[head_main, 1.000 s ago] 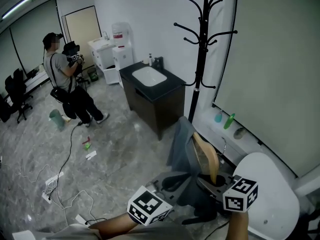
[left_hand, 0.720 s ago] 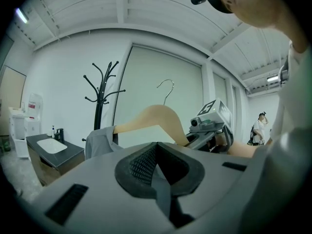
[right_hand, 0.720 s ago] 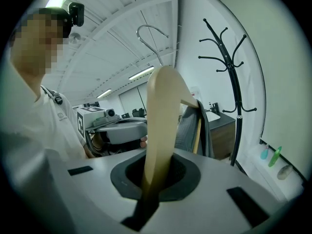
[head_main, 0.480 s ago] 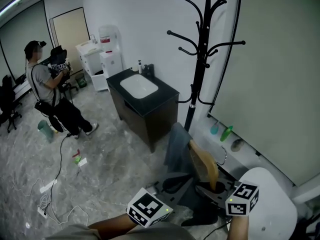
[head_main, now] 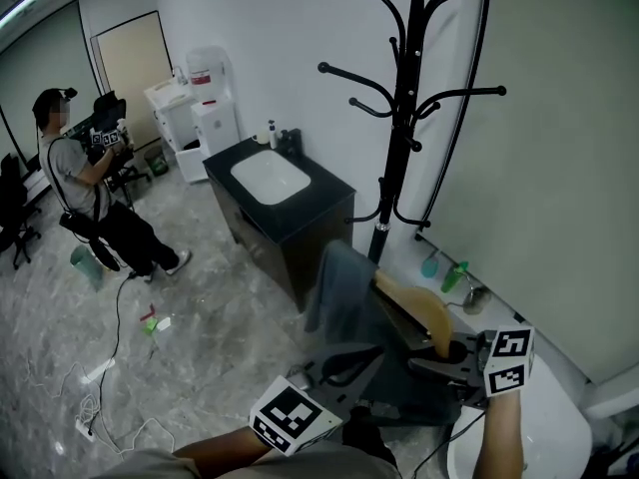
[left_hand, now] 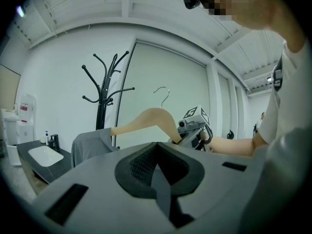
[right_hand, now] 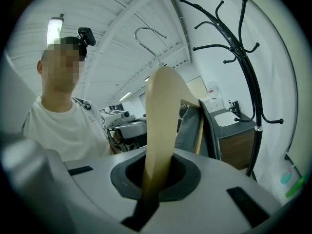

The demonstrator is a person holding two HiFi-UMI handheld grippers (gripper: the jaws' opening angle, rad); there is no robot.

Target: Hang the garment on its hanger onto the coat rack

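Your right tongs [right_hand: 155, 175] pinch the lower end of the wooden hanger [right_hand: 161, 116], just as they did a second ago. The grey garment [head_main: 334, 292] hangs off the hanger's far arm, in the air between you and the coat rack [head_main: 404, 118]. The hanger's wire hook is free and touches no branch of the rack. Your left tongs [left_hand: 157, 165] are pressed together and sit low, beside the hanger.

In the head view, the rack now stands larger and nearer than a second ago, with its top cut off by the frame edge. The sink cabinet [head_main: 290, 208] and the person [head_main: 85, 198] at the back have slid leftward. The hanger leans flatter and sits further right than before, and your right tongs are now above the rim of the white round counter [head_main: 544, 437]. The garment has come close to the foot of the rack.
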